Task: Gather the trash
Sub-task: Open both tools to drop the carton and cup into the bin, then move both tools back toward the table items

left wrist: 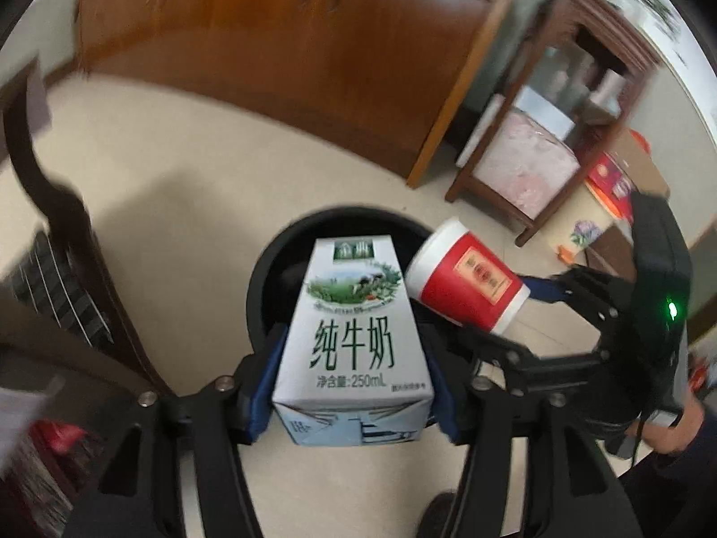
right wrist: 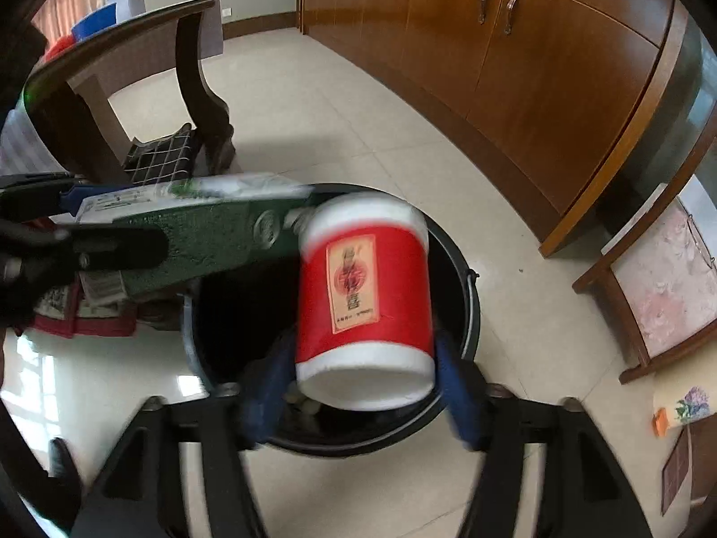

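Observation:
A white and green milk carton (left wrist: 349, 305) stands between the blue pads of my left gripper (left wrist: 354, 336), which is open, with thin gaps at both sides. Below it gapes a black round bin (left wrist: 269, 269) on the floor. A red paper cup (right wrist: 363, 296) with white rims, blurred and tilted, lies between the spread pads of my open right gripper (right wrist: 360, 345), over the bin (right wrist: 470, 314). From the left wrist the cup (left wrist: 466, 282) sits ahead of the right gripper (left wrist: 524, 314). From the right wrist the carton (right wrist: 201, 233) juts out of the left gripper (right wrist: 89, 224) over the bin's rim.
Brown wooden cabinets (right wrist: 515, 67) line the far wall. A dark wooden chair (right wrist: 197, 89) stands left of the bin, with a black grid rack (right wrist: 161, 161) beside its leg. A wooden stand (left wrist: 537, 143) with pink fabric is at the right. A person's hand (left wrist: 690, 421) holds the right gripper.

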Action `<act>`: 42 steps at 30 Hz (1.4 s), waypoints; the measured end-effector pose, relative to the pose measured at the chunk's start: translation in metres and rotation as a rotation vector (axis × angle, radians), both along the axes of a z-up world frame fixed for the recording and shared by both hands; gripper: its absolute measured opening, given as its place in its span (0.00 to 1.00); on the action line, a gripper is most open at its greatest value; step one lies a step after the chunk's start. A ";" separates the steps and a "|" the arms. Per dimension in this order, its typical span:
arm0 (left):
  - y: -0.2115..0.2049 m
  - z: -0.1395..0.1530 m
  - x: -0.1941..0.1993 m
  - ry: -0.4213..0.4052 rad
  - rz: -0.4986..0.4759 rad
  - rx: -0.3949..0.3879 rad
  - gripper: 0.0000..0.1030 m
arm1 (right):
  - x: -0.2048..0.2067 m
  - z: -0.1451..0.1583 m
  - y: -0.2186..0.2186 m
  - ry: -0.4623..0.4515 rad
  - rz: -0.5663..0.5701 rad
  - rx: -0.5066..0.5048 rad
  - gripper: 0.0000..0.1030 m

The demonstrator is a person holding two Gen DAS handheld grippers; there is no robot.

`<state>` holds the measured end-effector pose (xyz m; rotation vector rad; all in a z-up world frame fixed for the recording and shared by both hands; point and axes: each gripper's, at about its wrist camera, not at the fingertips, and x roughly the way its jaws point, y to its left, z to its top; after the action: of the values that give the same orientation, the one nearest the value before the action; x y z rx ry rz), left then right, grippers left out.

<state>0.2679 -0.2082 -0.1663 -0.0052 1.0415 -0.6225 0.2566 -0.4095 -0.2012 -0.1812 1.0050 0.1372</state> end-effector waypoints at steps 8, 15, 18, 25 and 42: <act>0.016 0.008 -0.024 -0.072 0.105 0.079 0.92 | -0.015 0.002 -0.016 -0.004 -0.130 -0.039 1.00; 0.043 0.036 -0.051 -0.158 0.185 0.116 0.94 | -0.034 0.032 -0.004 -0.066 -0.194 -0.009 1.00; 0.061 0.051 -0.065 -0.191 0.224 0.124 0.94 | -0.040 0.048 0.009 -0.095 -0.189 0.005 1.00; 0.106 0.078 -0.097 -0.230 0.315 0.119 0.96 | -0.057 0.086 0.054 -0.164 -0.136 0.043 1.00; 0.222 0.140 -0.146 -0.362 0.602 0.152 0.97 | -0.073 0.172 0.191 -0.332 0.065 0.095 1.00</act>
<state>0.1220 0.0141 -0.0268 -0.0682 0.6802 0.0087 0.1836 -0.2186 -0.0293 -0.1438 0.6611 0.2070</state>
